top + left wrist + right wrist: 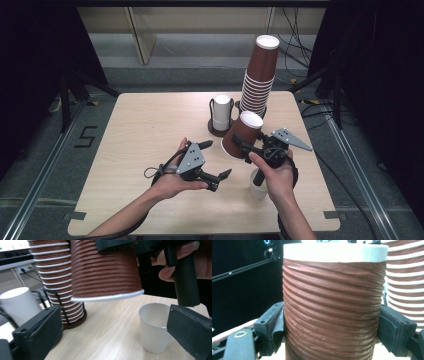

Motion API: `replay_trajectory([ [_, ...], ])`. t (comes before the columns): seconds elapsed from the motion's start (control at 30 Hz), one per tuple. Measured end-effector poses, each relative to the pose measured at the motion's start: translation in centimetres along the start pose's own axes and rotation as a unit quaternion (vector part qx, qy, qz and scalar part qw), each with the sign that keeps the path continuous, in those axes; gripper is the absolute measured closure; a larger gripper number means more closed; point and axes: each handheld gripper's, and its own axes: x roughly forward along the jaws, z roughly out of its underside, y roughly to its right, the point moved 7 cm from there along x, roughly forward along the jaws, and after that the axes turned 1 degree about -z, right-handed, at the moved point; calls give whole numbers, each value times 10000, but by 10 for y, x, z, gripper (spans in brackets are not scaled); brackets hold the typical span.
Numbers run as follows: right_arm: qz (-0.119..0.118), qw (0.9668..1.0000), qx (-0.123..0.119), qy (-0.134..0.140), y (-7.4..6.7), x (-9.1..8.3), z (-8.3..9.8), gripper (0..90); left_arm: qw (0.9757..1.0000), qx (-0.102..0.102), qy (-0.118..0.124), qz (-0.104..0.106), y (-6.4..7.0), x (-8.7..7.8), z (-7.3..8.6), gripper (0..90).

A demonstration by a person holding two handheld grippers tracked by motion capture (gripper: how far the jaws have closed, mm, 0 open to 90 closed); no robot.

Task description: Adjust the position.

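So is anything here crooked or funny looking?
Yes. The tall stack of brown cups leans to the right at its top. The brown cup in the right gripper is upside down and tilted. Nothing is spilled.

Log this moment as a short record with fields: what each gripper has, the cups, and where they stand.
right gripper: shut on a brown ribbed cup, upside down and tilted, lifted off the table
left gripper: open, nothing between its jaws
white cup: upright on the table, beneath the right hand
brown stack: upside-down cups in a wire holder at the far edge
white stack: in a second wire holder, left of the brown stack
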Motion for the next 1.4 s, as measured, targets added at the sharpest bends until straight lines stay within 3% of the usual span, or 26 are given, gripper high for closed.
replay_trajectory([
  [0.17,6,9997,195,-152,-2,1,7,184,10000,-36,15,-6,-3,9,-2,0],
  [0.5,125,9995,230,-164,4,-5,13,183,9999,132,-6,55,0,20,-12,0],
  [0.73,118,9989,412,-188,6,-6,18,182,9999,86,-38,118,2,31,-13,0],
  [0.87,152,9990,389,-154,8,-8,17,182,9999,-45,-21,150,3,37,-15,0],
  [1.4,94,9983,549,-171,3,-7,19,181,9997,-104,-107,191,6,52,-13,0],
])
